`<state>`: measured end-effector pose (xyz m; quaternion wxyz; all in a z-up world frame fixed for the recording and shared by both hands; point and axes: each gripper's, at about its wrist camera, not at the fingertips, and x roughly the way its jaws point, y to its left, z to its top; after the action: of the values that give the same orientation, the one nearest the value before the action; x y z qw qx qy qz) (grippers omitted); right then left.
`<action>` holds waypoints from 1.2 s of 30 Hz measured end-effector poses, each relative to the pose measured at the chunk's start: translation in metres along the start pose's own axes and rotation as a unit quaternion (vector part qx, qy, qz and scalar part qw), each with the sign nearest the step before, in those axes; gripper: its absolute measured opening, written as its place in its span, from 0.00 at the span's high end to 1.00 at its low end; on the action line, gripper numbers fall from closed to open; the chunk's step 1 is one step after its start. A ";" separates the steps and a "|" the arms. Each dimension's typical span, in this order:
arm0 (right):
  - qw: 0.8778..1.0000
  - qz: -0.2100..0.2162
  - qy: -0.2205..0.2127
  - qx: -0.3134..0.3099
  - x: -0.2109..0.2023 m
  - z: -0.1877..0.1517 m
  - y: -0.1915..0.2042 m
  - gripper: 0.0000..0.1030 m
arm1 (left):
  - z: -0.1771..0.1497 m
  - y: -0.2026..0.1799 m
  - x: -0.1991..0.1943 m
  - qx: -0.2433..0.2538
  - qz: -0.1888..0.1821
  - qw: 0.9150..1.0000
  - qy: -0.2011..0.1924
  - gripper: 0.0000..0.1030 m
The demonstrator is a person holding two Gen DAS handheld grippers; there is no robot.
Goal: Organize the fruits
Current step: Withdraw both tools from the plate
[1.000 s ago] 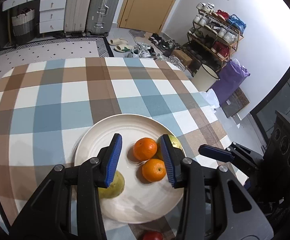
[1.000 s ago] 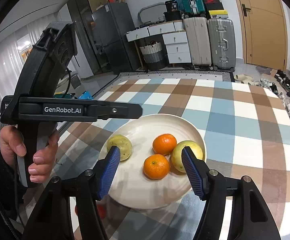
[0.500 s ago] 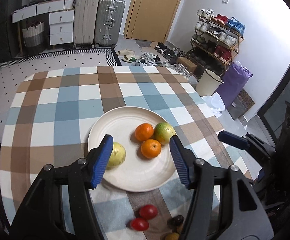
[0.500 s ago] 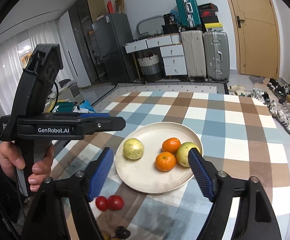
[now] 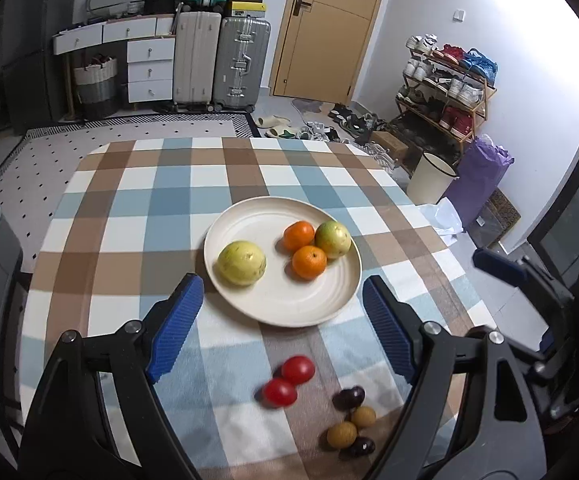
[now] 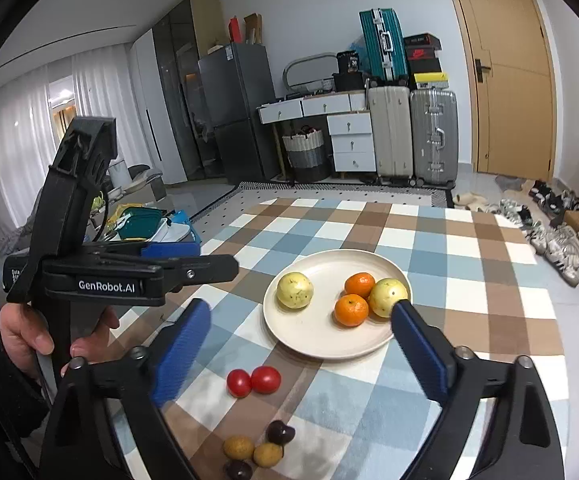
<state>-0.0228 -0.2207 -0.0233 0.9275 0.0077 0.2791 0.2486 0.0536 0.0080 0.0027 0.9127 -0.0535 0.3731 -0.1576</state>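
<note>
Left wrist: left gripper [image 5: 282, 322] opening, empty

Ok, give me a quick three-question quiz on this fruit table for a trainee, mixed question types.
1. How many fruits lie on the plate?
2. True or false: the two tomatoes are on the plate.
3. Multiple choice: the left hand-held gripper is A) shut on an orange, B) holding nothing, C) shut on a tomato.

Key: 1. Four: two oranges and two yellow-green fruits. 2. False: they lie on the cloth, nearer the camera than the plate. 3. B: its jaws are opening, with nothing between them.
</note>
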 end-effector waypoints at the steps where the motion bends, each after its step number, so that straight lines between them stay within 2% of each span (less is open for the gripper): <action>1: 1.000 -0.001 -0.003 -0.001 -0.003 -0.001 0.001 0.04 | -0.006 0.000 -0.006 -0.001 0.002 1.000 -0.002 0.21; 10: 1.000 0.008 -0.001 -0.005 -0.033 -0.026 0.018 0.01 | -0.046 0.006 -0.034 -0.027 0.018 0.999 -0.006 0.12; 14: 1.000 0.007 0.003 -0.005 -0.040 -0.038 0.024 0.01 | -0.060 0.009 -0.044 -0.038 0.023 0.999 -0.013 0.02; 22: 0.999 0.037 0.010 -0.001 -0.044 -0.067 0.033 0.01 | -0.084 0.020 -0.052 -0.062 0.034 0.997 -0.014 0.01; 36: 0.996 0.041 0.064 0.042 -0.020 -0.111 0.031 0.01 | -0.125 0.021 -0.043 -0.067 0.059 0.996 -0.004 0.01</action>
<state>-0.1095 -0.2163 -0.1021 0.8956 0.0418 0.3475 0.2745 -0.0575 0.0448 -0.0630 0.9164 -0.0931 0.3814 -0.0775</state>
